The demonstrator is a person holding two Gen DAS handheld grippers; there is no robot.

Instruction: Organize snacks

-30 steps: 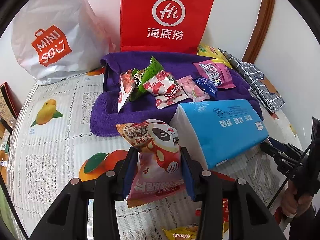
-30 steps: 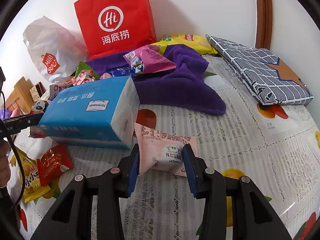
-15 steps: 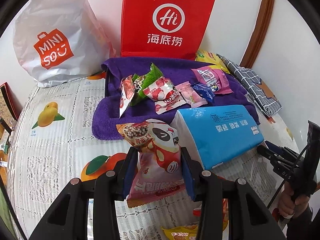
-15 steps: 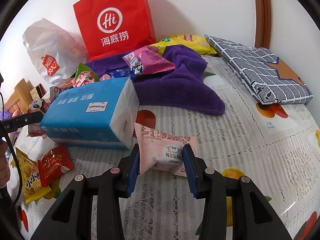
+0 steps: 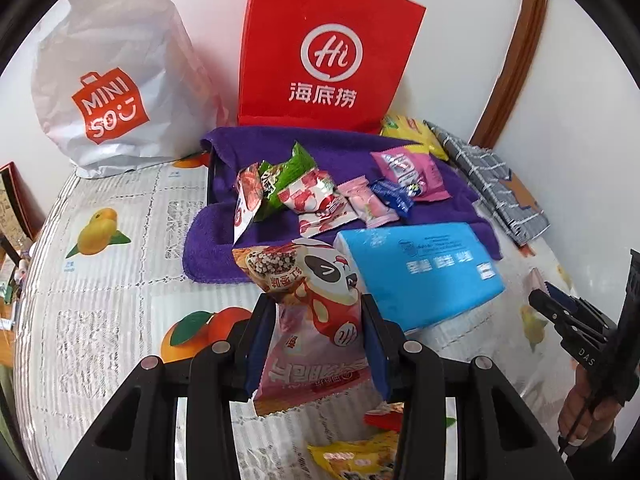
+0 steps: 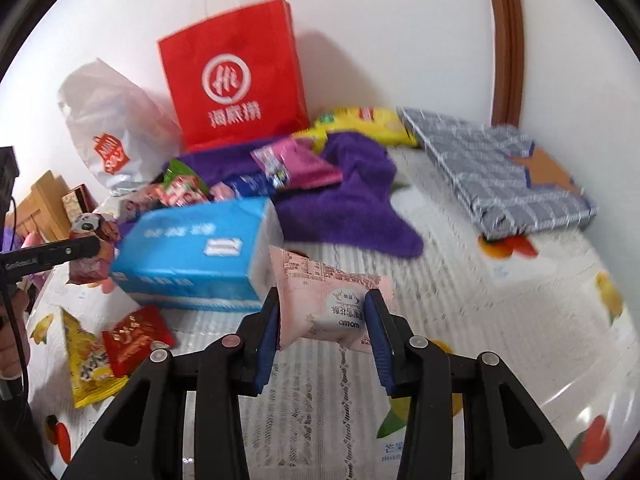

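Observation:
My left gripper (image 5: 314, 330) is shut on two snack packets, a panda-print packet (image 5: 316, 276) over a pink one (image 5: 312, 376), held above the table. My right gripper (image 6: 322, 326) is shut on a pale pink snack packet (image 6: 328, 300) and holds it lifted off the table. Several snack packets (image 5: 320, 196) lie on a purple towel (image 5: 216, 240) at the back. A red packet (image 6: 134, 338) and a yellow packet (image 6: 86, 360) lie loose on the table at the left of the right wrist view.
A blue tissue pack (image 5: 424, 276) lies in front of the towel between the grippers. A red paper bag (image 5: 324, 48) and a white Miniso bag (image 5: 108, 68) stand against the wall. A grey checked cloth (image 6: 496, 172) and a yellow bag (image 6: 360, 120) lie back right.
The right gripper has lifted its pink packet off the table and moved toward the towel. The left gripper with its packets has risen slightly.

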